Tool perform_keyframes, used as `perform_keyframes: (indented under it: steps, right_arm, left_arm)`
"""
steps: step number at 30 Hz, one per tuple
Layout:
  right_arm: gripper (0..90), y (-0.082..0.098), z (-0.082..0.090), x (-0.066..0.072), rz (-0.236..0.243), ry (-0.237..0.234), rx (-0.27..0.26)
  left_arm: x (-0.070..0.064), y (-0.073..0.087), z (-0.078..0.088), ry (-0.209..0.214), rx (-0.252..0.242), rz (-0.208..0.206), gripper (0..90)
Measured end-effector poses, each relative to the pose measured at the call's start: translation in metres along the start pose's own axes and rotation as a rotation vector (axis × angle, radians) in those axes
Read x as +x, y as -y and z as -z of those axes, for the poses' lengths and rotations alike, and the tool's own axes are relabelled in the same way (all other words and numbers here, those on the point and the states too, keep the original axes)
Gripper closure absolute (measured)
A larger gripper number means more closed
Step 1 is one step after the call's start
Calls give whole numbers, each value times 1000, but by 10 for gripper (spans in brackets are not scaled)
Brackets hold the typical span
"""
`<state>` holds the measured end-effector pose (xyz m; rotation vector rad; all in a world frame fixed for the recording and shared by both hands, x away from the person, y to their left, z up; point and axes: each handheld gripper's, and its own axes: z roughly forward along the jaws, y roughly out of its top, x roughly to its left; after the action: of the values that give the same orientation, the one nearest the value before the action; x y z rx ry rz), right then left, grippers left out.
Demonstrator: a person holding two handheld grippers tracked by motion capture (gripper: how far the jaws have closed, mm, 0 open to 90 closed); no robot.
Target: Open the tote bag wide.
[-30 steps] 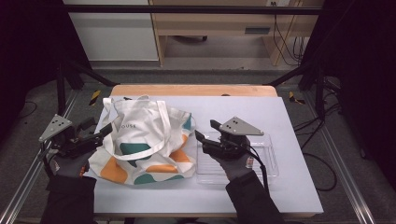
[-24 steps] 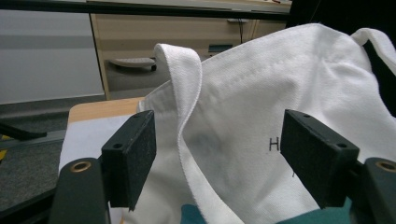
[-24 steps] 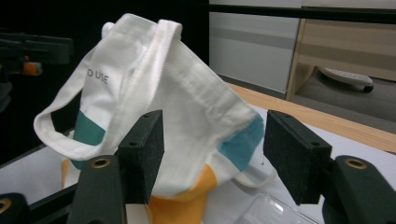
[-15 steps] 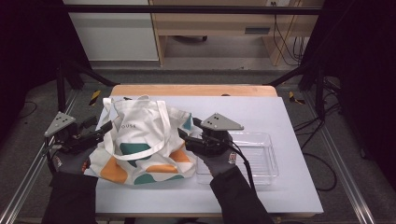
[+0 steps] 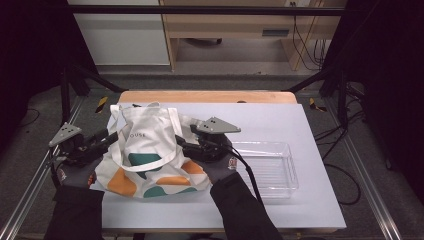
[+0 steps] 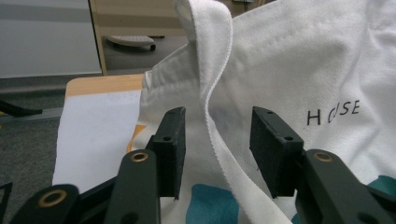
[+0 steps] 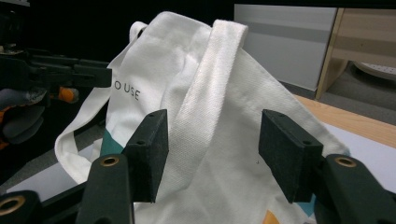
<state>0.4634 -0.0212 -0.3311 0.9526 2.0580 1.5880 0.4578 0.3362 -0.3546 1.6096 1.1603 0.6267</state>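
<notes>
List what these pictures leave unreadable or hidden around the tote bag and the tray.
- White printed canvas tote bag: its inside is hidden in the high view by its own front panel.
- Its black lettering: a fabric fold breaks the word in the left gripper view.
- Clear plastic tray: the right claw and hand cover its near-left corner in the high view.

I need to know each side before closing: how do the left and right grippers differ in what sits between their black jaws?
The left gripper straddles a stitched hem edge of the white canvas tote bag, while the right gripper straddles a flat woven strap. The left gripper comes at the bag's left side; the right gripper reaches from beside the clear plastic tray. Both are open, with fabric between the jaws and neither clamped.
</notes>
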Motion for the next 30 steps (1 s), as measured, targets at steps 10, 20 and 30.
perform_keyframes:
  steps: [10, 20, 30]
  right_arm:
    - [504, -1, -7, 3, -8, -22, 23]
    - [526, -3, -12, 7, -14, -46, 20]
    - [621, -3, -23, 9, -25, -41, 49]
  left_arm:
    - [0, 3, 0, -6, 19, 3, 754]
    - [0, 3, 3, -4, 25, 0, 851]
    - [-2, 3, 7, 6, 28, -8, 873]
